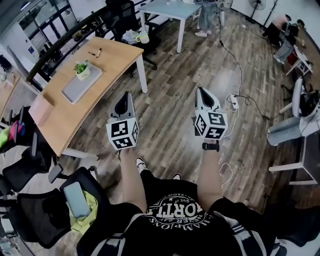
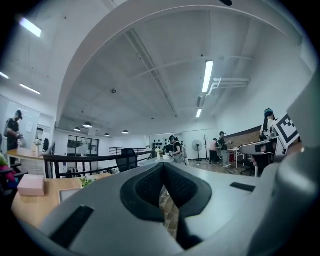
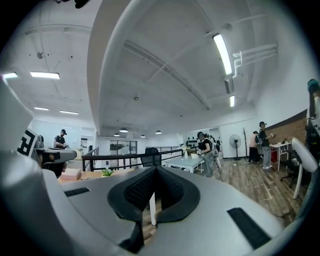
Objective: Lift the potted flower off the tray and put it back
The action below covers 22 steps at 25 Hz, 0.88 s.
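step in hand: approach, by the look of it; lift not yet begun, nothing gripped.
left gripper (image 1: pixel 125 97): held level over the wood-plank floor, jaws pressed together, empty.
right gripper (image 1: pixel 201 92): at 3 o'clock of the left one, also level, jaws closed tight on nothing; only a thin white upright, likely a far table leg, glimpsed past the slit.
small white pot with green leafy flower (image 1: pixel 82 69): upright on the far end of the tray, at 10 o'clock from the left gripper in the head view, well apart from both grippers; tiny at 9 o'clock of the jaws in the left gripper view (image 2: pixel 86 181) and the right gripper view (image 3: pixel 106 172).
flat grey rectangular tray (image 1: pixel 74 91): lying on the light wooden desk (image 1: pixel 112 55), pot at its 12 o'clock end.
next move: closing in towards 10 o'clock, spreading the jaws wide enough for the pot, setting pads on either side of its wall below the leaves; then a straight lift and a return to the same spot.
in the way: white desk leg (image 1: pixel 142 75) and the desk's near corner, between grippers and tray; black mesh office chairs (image 1: pixel 35 220) at 8 o'clock.
other things: pink box (image 2: pixel 31 184) on the desk; two small dark pen-like items (image 1: pixel 99 51) at 1 o'clock of the pot; white power strip (image 1: pixel 232 103) with black cable on the floor, at 3 o'clock of the right gripper; pale blue table (image 1: pixel 165 10) at 12 o'clock.
risk: light, leafy pot, probably prone to tipping if pinched high or off-centre.
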{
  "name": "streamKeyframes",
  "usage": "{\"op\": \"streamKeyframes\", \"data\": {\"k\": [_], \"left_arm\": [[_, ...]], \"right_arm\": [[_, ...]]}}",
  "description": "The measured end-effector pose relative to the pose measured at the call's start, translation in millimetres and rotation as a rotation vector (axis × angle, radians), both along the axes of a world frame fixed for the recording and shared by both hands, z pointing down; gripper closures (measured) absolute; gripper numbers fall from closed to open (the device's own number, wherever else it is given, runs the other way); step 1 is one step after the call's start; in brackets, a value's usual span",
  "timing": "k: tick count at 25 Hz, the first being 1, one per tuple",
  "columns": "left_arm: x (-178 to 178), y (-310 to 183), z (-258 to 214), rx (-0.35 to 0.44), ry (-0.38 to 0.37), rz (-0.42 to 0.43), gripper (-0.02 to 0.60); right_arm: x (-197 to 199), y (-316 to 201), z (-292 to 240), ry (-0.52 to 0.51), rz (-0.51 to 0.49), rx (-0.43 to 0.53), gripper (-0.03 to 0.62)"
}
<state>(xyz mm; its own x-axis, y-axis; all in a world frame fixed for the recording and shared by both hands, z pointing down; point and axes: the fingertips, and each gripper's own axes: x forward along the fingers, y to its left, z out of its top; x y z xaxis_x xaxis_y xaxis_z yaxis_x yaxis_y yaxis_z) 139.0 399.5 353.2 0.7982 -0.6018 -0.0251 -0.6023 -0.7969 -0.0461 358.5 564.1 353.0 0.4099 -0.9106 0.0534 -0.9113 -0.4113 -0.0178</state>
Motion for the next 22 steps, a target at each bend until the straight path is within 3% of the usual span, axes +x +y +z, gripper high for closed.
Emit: {"op": "streamKeyframes", "data": {"k": [22], "left_arm": [[-119, -145, 16, -0.030, -0.009, -0.209, 0.565]], "right_arm": [[-108, -215, 9, 0.003, -0.275, -0.035, 0.574]]}}
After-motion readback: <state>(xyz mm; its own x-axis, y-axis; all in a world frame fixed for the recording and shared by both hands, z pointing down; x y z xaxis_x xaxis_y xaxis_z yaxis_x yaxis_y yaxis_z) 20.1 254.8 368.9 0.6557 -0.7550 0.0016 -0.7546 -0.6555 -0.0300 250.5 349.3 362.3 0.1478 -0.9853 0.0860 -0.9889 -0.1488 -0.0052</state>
